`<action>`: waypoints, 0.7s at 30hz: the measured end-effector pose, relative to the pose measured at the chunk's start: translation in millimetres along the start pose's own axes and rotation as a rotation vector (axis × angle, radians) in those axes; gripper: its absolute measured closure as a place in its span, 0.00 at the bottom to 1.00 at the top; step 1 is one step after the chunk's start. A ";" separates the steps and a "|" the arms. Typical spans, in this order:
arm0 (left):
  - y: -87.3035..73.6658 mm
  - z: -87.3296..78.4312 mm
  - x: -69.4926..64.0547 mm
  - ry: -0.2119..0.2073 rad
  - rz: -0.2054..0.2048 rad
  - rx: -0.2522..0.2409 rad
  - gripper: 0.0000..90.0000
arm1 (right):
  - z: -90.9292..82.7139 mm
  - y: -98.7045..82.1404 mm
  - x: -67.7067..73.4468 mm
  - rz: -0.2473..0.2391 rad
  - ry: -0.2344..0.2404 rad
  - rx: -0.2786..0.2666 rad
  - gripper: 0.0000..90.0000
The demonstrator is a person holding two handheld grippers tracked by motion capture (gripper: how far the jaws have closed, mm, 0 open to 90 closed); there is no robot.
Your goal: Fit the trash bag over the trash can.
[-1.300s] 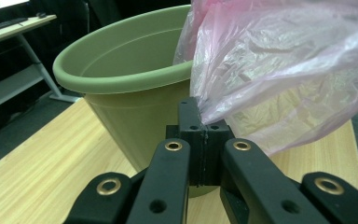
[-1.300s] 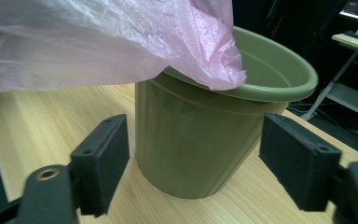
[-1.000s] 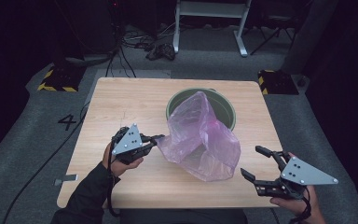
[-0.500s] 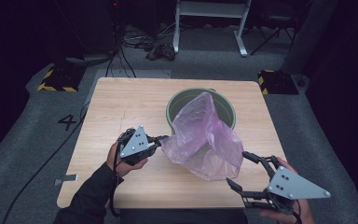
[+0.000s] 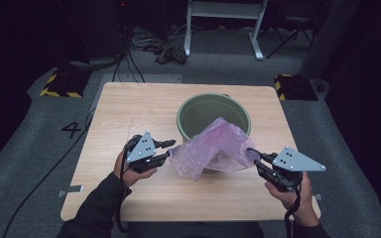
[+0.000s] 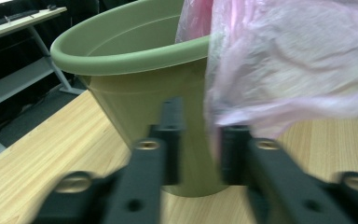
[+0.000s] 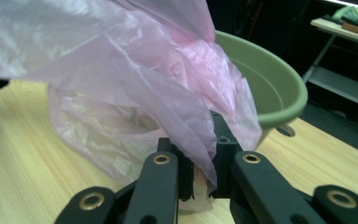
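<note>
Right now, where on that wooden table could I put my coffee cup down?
The bare wood left of the round green plastic bucket, toward the far left corner of the light wooden table, is free. The near middle is crowded: the thin pink plastic bag stretches between the left gripper and right gripper.

- Wooden table (image 5: 129, 109), light grain, on grey carpeted floor (image 5: 39, 129).
- Floor marked "4" (image 5: 72, 129) left of table.
- Yellow-black hazard blocks (image 5: 59, 85) and (image 5: 293, 88) by the far corners.
- White-framed stand (image 5: 225, 20) and cable tangle (image 5: 151, 47) beyond; surroundings dark.
</note>
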State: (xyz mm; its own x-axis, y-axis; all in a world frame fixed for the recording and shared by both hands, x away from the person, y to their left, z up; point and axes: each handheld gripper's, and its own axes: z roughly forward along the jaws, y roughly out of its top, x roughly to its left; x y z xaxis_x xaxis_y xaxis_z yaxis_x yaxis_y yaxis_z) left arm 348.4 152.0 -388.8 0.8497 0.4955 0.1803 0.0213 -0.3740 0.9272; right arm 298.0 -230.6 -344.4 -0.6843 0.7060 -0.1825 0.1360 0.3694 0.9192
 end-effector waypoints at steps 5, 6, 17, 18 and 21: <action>5.5 -13.4 -22.7 -0.024 0.040 -0.025 0.27 | -2.7 -0.1 1.2 0.010 -0.004 0.000 0.92; 7.6 -15.8 -27.7 -0.038 0.051 -0.030 0.24 | -3.1 0.4 1.5 0.007 -0.004 -0.001 0.92; 36.1 -17.3 -67.8 -0.124 0.082 -0.094 0.17 | -2.7 5.1 6.0 -0.006 0.000 0.004 0.92; 39.8 -15.7 -68.4 -0.118 0.076 -0.106 0.19 | -2.5 5.1 6.2 -0.005 0.002 0.004 0.92; 47.6 -11.0 -68.7 -0.082 0.085 -0.138 0.36 | -2.4 5.0 6.5 -0.010 0.005 -0.001 0.92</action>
State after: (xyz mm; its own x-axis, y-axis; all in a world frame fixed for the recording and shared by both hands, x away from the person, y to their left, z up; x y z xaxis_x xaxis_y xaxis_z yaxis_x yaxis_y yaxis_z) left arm 285.2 108.8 -353.4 0.8854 0.3992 0.2380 -0.1204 -0.2976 0.9471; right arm 292.5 -225.6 -340.2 -0.6895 0.6989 -0.1899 0.1287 0.3763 0.9175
